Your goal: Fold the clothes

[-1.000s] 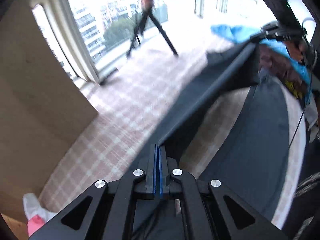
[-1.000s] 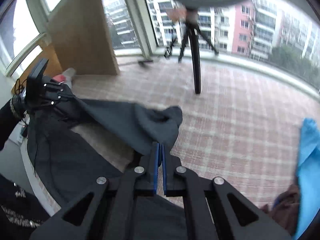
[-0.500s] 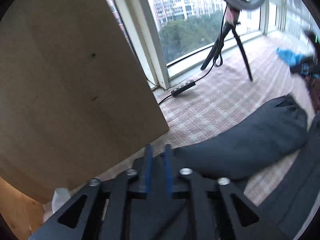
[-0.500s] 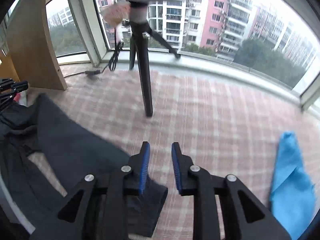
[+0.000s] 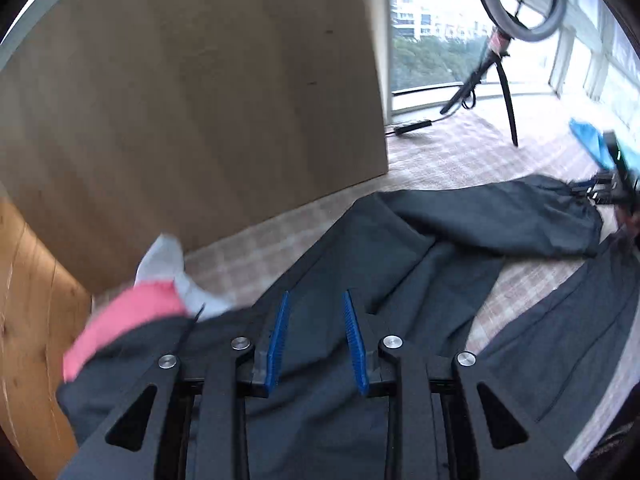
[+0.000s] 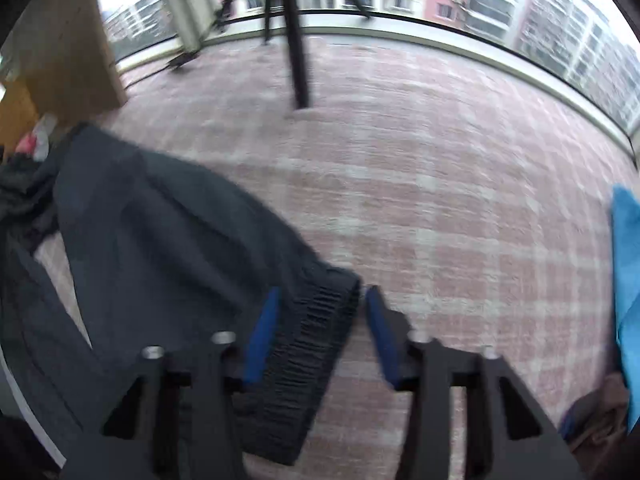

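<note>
Plaid carpet carries dark trousers under both gaping tongs (tripod beyond, blue cloth aside).

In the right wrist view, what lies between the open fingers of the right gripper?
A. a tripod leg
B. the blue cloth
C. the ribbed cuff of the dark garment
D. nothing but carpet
C: the ribbed cuff of the dark garment lies between the right gripper's open fingers.
</note>
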